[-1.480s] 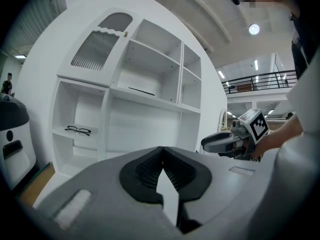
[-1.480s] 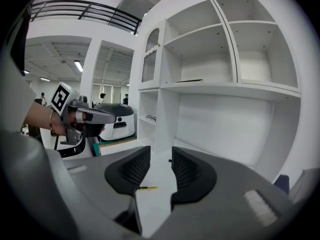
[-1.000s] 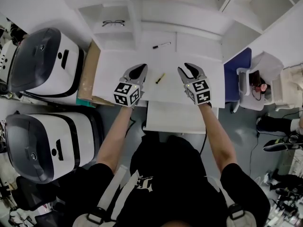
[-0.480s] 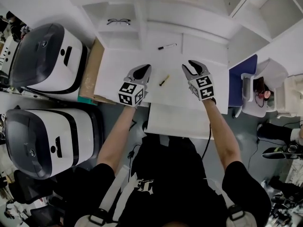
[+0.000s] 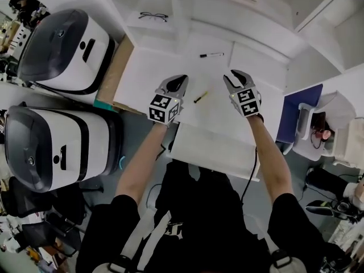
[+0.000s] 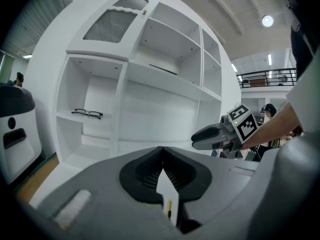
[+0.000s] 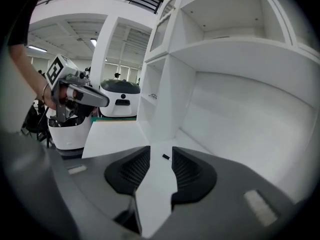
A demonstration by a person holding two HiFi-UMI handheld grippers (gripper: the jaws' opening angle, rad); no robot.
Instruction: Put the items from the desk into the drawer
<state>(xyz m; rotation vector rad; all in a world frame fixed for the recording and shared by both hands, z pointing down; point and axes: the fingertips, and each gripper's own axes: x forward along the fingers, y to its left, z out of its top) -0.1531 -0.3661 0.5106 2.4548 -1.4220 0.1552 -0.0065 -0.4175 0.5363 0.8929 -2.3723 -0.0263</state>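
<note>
The drawer stands pulled out under the desk edge. My left gripper has its jaws meeting tip to tip on nothing, and my right gripper has its jaws narrowly apart and empty, the two flanking the small yellow item. Judged step: approach to a first pick; the next move calls for wider jaws and a descent onto that item, with the black pen and glasses farther back.

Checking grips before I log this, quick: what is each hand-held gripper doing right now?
Left hand-held gripper: shut, holding nothing.
Right hand-held gripper: open, nothing between its jaws.
</note>
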